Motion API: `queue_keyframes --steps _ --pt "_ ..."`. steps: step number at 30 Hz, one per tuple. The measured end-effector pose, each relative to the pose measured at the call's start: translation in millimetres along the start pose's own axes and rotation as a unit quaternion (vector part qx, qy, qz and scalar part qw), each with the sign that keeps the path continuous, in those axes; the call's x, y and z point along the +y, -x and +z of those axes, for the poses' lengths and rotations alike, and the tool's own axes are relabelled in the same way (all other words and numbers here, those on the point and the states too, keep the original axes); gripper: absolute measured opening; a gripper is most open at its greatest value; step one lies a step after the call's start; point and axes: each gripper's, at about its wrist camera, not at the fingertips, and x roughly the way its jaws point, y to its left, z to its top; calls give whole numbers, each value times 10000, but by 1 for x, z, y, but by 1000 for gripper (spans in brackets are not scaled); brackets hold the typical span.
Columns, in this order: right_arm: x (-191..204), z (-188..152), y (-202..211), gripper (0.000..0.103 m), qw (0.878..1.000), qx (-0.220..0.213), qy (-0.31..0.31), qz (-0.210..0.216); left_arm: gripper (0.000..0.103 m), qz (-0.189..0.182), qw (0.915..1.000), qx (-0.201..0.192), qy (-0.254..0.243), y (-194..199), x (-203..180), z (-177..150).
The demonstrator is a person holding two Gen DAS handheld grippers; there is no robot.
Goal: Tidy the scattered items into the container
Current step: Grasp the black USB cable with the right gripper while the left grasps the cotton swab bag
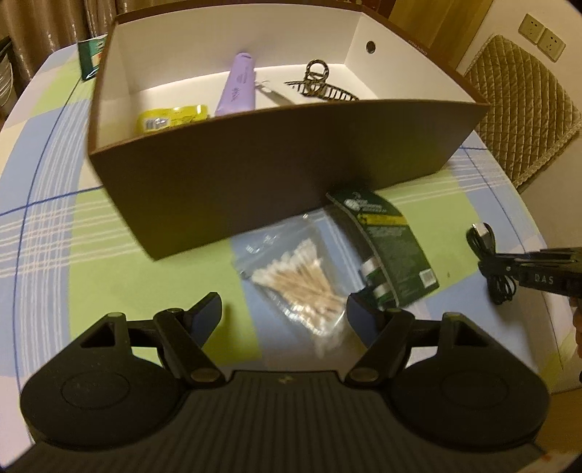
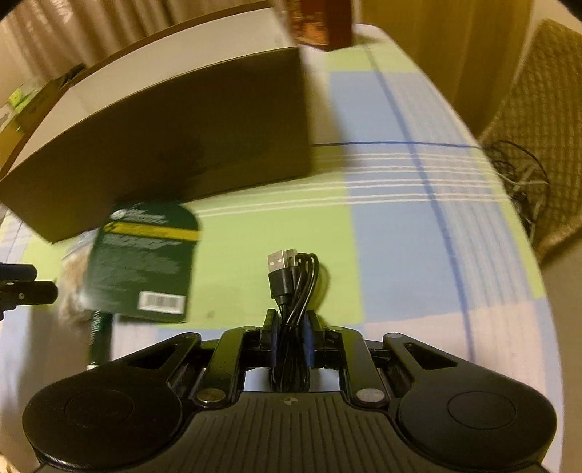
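A brown cardboard box (image 1: 254, 174) with a white inside holds a purple tube (image 1: 236, 85), a dark hair claw (image 1: 316, 82) and a yellow packet (image 1: 171, 118). In front of it on the checked tablecloth lie a clear bag of cotton swabs (image 1: 302, 280) and a dark green card pack (image 1: 393, 247). My left gripper (image 1: 283, 313) hangs open just above the swab bag, its fingers on either side of the bag's near end. My right gripper (image 2: 291, 316) is shut on a coiled black USB cable (image 2: 294, 276), whose plug end sticks out forward over the cloth.
A small green carton (image 1: 91, 58) stands behind the box at the left, and a brown-red box (image 2: 320, 22) behind it at the right. A quilted chair (image 1: 520, 120) with loose wires (image 2: 523, 174) sits beyond the table's right edge. The rounded table edge is close on the right.
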Motion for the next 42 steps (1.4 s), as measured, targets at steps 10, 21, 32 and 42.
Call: queue_keyframes --steps 10,21,32,42 --pt "-12 -4 7 11 9999 -109 -70 -23 51 113 9999 30 90 -32 -3 9" --pt "-12 -6 8 11 9995 -116 293 99 23 407 9991 92 -25 -4 31 -24" --pt "-6 -6 3 45 9979 -334 554 -66 33 793 9968 73 8 1 38 -34" --pt "22 -21 7 11 9933 -270 1118 -59 18 550 9984 77 -101 13 24 -45"
